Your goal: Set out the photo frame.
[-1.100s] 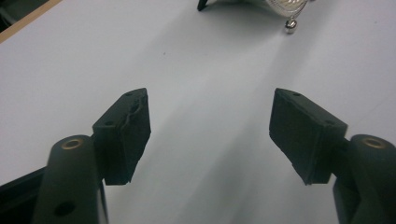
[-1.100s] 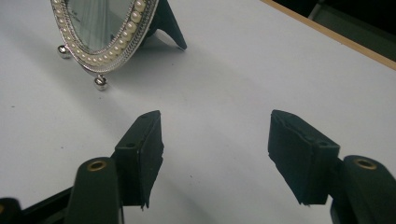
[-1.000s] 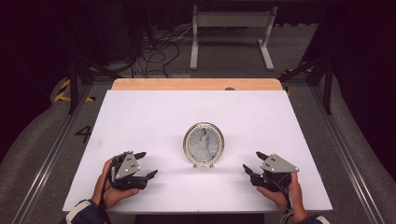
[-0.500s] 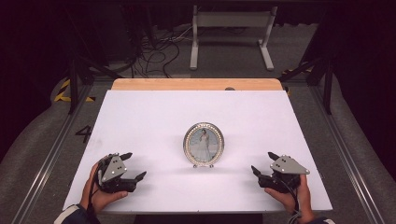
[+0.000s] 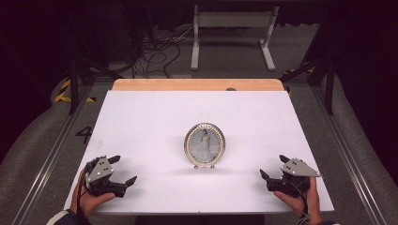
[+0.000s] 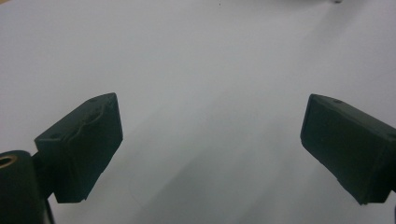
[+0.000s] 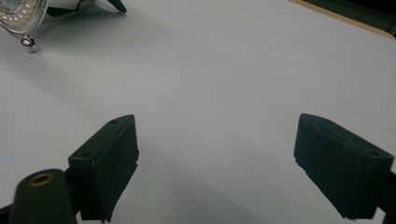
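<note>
Tipping is the risk: the oval picture frame [image 5: 204, 146] stands upright mid-worktop [image 5: 141, 122] on small feet. Left gripper [image 5: 123, 170] and right gripper [image 5: 272, 166], near the front corners, have just spread their jaws, empty; a one-sided nudge could topple it.

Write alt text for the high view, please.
An oval picture frame stands upright in the middle of a white table. The left gripper and right gripper rest near the front corners, both open and empty, well apart from the frame.
</note>
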The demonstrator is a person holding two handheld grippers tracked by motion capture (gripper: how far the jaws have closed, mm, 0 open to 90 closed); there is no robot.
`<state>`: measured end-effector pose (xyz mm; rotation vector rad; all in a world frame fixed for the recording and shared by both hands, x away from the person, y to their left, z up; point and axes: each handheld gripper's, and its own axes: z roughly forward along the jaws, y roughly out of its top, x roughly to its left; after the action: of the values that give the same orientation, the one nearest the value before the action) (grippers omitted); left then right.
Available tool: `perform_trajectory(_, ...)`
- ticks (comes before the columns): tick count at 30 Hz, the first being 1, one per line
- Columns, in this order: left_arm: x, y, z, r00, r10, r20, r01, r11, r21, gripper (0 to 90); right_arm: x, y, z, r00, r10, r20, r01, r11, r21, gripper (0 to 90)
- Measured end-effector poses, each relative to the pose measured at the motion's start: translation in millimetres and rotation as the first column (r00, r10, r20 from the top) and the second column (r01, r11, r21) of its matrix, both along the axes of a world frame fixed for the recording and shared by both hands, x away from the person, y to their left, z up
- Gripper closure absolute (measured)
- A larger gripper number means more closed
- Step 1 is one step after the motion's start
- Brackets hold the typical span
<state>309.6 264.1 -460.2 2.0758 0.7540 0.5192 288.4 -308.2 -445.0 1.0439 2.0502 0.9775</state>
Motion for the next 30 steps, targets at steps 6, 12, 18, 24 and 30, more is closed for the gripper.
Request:
perform_trajectory(6,-4.5,3.3,0.6,0.9998,0.014,0.012,-0.014,0.9995,-0.029,4.4,0.3,-2.3,-0.8,0.9999,-0.012,0.011,0.011,1.000,0.016,10.9)
perform_trajectory(12,-3.7,1.6,0.1,0.9999,0.009,0.009,-0.009,0.9995,-0.029,4.5,0.1,-2.5,-2.3,0.9996,-0.027,0.012,0.027,1.000,0.008,11.0)
perform_trajectory(18,-3.4,3.8,-1.1,0.9996,0.029,0.007,-0.029,0.9994,-0.017,3.9,-1.2,-2.1,0.8,0.9989,-0.031,0.034,0.030,0.999,0.019,11.3)
perform_trajectory(24,-2.5,2.3,-1.7,0.9995,0.031,0.006,-0.031,0.9995,-0.010,3.9,-0.9,-2.1,0.0,0.9990,-0.028,0.034,0.027,1.000,0.016,11.4)
perform_trajectory(30,-2.3,1.8,-1.8,0.9994,0.032,0.008,-0.032,0.9995,-0.001,3.9,-0.8,-2.5,-0.4,0.9993,-0.026,0.029,0.025,1.000,0.015,12.1)
